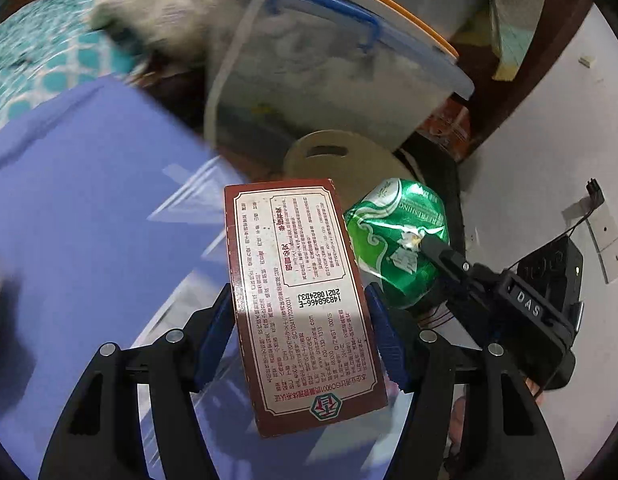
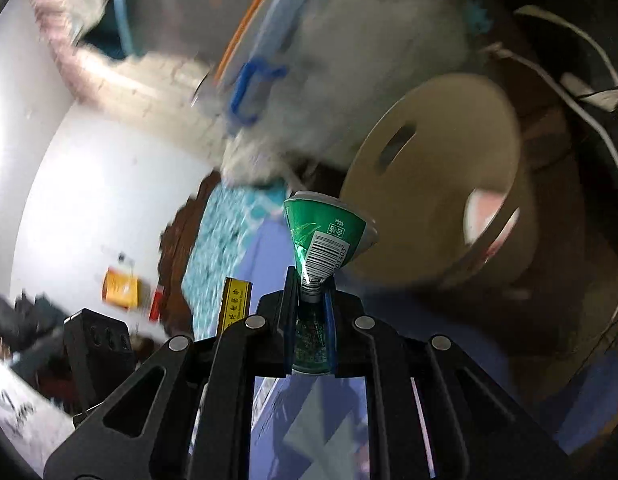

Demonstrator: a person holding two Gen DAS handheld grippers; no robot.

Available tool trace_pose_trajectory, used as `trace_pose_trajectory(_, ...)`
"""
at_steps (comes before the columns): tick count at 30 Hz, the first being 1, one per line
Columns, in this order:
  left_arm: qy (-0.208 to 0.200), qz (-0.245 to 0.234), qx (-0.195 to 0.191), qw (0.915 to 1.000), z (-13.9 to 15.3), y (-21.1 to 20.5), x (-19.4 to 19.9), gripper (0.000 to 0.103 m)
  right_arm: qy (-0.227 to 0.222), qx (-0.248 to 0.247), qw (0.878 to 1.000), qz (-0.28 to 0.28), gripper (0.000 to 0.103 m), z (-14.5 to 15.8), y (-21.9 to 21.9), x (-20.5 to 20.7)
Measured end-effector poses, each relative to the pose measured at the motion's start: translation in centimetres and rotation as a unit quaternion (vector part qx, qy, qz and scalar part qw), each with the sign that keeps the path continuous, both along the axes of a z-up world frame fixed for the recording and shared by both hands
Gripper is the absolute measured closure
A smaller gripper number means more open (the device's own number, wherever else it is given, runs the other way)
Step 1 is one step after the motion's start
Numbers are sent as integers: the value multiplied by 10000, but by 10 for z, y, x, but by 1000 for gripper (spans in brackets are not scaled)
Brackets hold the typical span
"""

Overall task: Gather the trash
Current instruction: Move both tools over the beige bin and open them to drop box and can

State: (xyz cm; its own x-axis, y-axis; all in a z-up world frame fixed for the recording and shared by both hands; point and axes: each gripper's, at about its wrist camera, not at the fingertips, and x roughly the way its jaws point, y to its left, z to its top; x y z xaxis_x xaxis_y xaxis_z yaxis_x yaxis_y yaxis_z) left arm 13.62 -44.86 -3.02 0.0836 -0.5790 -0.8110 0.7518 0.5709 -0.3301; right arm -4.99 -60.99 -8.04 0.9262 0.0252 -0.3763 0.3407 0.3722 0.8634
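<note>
Left wrist view: the left claw (image 1: 301, 332) is gripping a dark red carton (image 1: 299, 300) by its long edges, printed white label facing the camera. The carton's lower end is covering the middle of the claw, so only the blue pads (image 1: 215, 336) are showing at either side. Just right of the carton, a crushed green can (image 1: 393, 240) is hanging in the right claw (image 1: 437, 250), whose black body is entering from the right edge; its far finger is hidden behind the can. Both items are hovering above a blue-violet sheet (image 1: 89, 208). Background is motion-blurred: a translucent storage bin (image 1: 329, 76) with blue latch and orange-edged lid is standing behind, contents reading only as a grey smear. A tan round stool (image 1: 341, 160) with a slot is partly hidden behind carton and can.

Right wrist view: the right claw (image 2: 311, 300) is closing narrowly on the flattened end of the green can (image 2: 329, 236), barcode visible, wider end flaring upward. The lower part of the can is sitting hidden between the pads. The carton (image 2: 235, 300) is showing only as a yellow edge strip at left. The stool (image 2: 433, 168) and bin (image 2: 329, 60) are heavily blurred; an opening in the stool's side is showing something pale inside, unidentifiable.
</note>
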Motion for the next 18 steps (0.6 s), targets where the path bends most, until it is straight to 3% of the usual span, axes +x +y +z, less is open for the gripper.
trace_pose_trajectory(5,142,-194,-7,9997,-6,-69,8,41,240,3,9985,-495,89,-9,-35,-4)
trace_pose_trajectory(9,297,-221,148,9992,-17,-103,15,35,406,-58,9977,-548,81,-17,-45,-4)
trace_pose_trajectory(10,339,-225,176,9990,-19,-108,16,29,404,-72,9979,-509,65,-19,-46,-2)
trace_pose_trajectory(11,354,-217,201,9989,-21,-113,17,28,416,-77,9977,-533,38,-20,-44,-2)
trace_pose_trajectory(12,340,-203,217,9990,-21,-117,18,27,407,-142,9967,-688,32,-18,-43,-6)
trace_pose_trajectory(16,301,-201,152,9992,-15,-103,17,27,373,-375,9915,-1187,36,-13,-54,-28)
trace_pose_trajectory(18,211,-235,72,9995,-9,-85,13,27,464,-171,9875,-1499,36,-22,-61,-41)
